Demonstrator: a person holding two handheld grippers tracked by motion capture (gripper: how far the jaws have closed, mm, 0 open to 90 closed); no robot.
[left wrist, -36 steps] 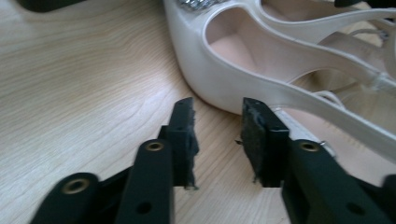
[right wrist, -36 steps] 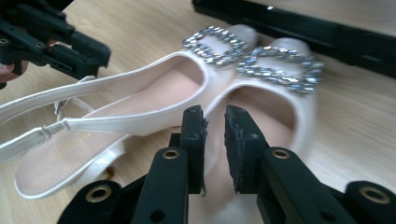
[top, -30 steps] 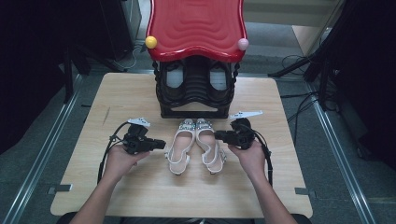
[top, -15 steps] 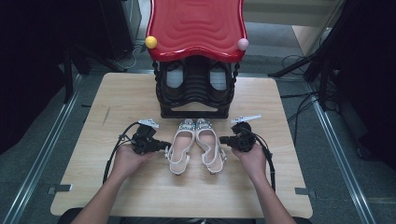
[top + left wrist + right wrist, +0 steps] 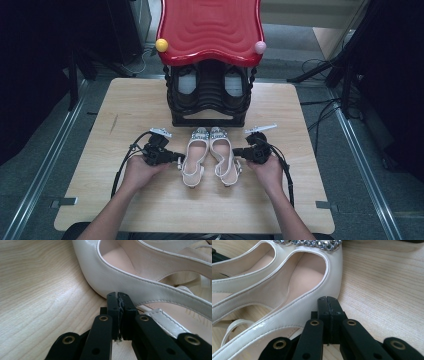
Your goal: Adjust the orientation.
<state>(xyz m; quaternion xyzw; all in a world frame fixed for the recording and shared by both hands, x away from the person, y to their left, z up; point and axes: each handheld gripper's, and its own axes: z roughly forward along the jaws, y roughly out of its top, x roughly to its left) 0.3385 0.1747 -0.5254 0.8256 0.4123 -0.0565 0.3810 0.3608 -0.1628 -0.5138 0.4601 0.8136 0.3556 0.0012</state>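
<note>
Cream leather slingback shoes [image 5: 210,156] lie paired on the pale wooden table [image 5: 125,110], flanked by both grippers. Left gripper [image 5: 117,296] is clenched empty against one shoe's side. Right gripper [image 5: 329,301] likewise. Likely squaring the pair; next, gentle inward nudges.

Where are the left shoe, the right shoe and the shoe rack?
left shoe [image 5: 193,157], high view, on its insole.
right shoe [image 5: 223,156], high view, on its insole.
shoe rack [image 5: 210,25], high view, on its red top.
</note>
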